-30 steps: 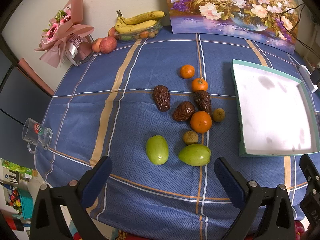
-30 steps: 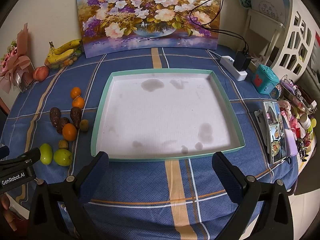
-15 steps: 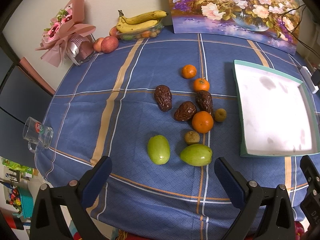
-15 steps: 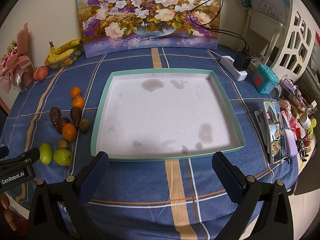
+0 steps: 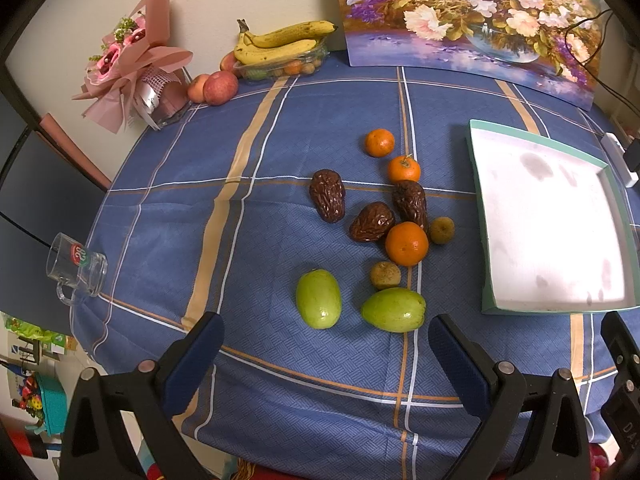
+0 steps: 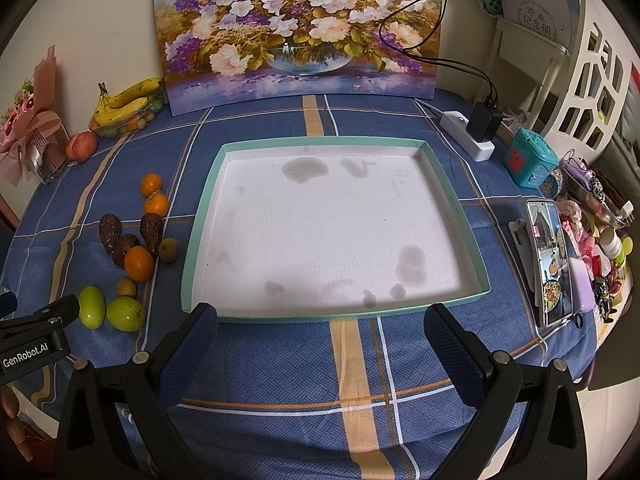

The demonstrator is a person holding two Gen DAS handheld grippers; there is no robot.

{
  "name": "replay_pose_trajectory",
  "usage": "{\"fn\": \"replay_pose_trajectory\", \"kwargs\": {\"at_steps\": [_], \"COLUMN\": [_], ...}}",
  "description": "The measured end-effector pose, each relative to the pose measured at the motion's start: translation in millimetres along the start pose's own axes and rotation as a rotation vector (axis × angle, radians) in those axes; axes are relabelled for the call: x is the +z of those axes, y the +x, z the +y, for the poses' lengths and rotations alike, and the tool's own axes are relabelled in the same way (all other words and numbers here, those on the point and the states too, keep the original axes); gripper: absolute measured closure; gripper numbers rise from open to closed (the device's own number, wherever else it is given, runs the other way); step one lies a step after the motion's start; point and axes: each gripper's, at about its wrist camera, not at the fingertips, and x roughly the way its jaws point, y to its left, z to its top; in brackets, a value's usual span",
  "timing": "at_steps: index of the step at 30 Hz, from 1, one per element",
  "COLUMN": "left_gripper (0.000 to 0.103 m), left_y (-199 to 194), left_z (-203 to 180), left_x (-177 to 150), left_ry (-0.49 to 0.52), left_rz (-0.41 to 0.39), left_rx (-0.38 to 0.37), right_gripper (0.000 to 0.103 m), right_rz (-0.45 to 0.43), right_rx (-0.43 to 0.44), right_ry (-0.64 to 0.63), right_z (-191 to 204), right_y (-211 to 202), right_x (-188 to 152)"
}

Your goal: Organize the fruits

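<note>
Loose fruit lies on the blue checked tablecloth: two green fruits (image 5: 319, 299) (image 5: 394, 309), three oranges, the biggest (image 5: 406, 243), three dark wrinkled dates (image 5: 327, 200), and two small brownish fruits (image 5: 385, 274). A white tray with a teal rim (image 6: 456, 200) sits to their right and holds nothing. My left gripper (image 5: 324, 354) hovers open just short of the green fruits. My right gripper (image 6: 320, 344) is open before the tray's near edge. The same fruit cluster (image 6: 139, 263) appears at the left of the right wrist view.
At the back stand a flower painting (image 6: 298, 28), a box of bananas (image 5: 280, 46), apples (image 5: 219, 87) and a pink bouquet (image 5: 132, 64). A glass mug (image 5: 76, 268) sits at the left table edge. A phone (image 6: 546, 264), power strip (image 6: 468, 134) and clutter fill the right side.
The left gripper has edged slightly forward toward the green fruits. The right wrist view is unchanged and no fruit has moved.
</note>
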Motion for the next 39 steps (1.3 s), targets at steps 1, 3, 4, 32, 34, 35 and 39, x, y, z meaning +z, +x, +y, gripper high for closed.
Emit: {"fn": "replay_pose_trajectory", "kwargs": {"at_steps": [1,3,4,32,34,35,39], "left_gripper": [0.0,0.0,0.0,0.0,0.0,0.0,0.0], "left_y": [0,0,0,6,7,7,7], "left_z": [1,1,1,14,15,15,21], "left_x": [0,0,0,4,5,6,8], "left_ry": [0.0,0.0,-0.001,-0.065,-0.07,-0.073,-0.106], "left_rz": [0.0,0.0,0.001,0.004,-0.003,-0.011,-0.047], "left_rx": [0.0,0.0,0.001,-0.023,-0.038,-0.048,-0.092], "right_gripper": [0.0,0.0,0.0,0.0,0.0,0.0,0.0], "right_rz": [0.001,0.0,0.0,-0.008,-0.008,-0.009,-0.028], "right_rx": [0.0,0.0,0.0,0.052,0.073,0.078,0.093], "right_ry": [0.0,0.0,0.0,-0.006,-0.006,-0.007,-0.028], "right_z": [0,0,0,5,4,5,11], "right_y": [0,0,0,2,2,3,2], "right_x": [0,0,0,1,2,3,5]}}
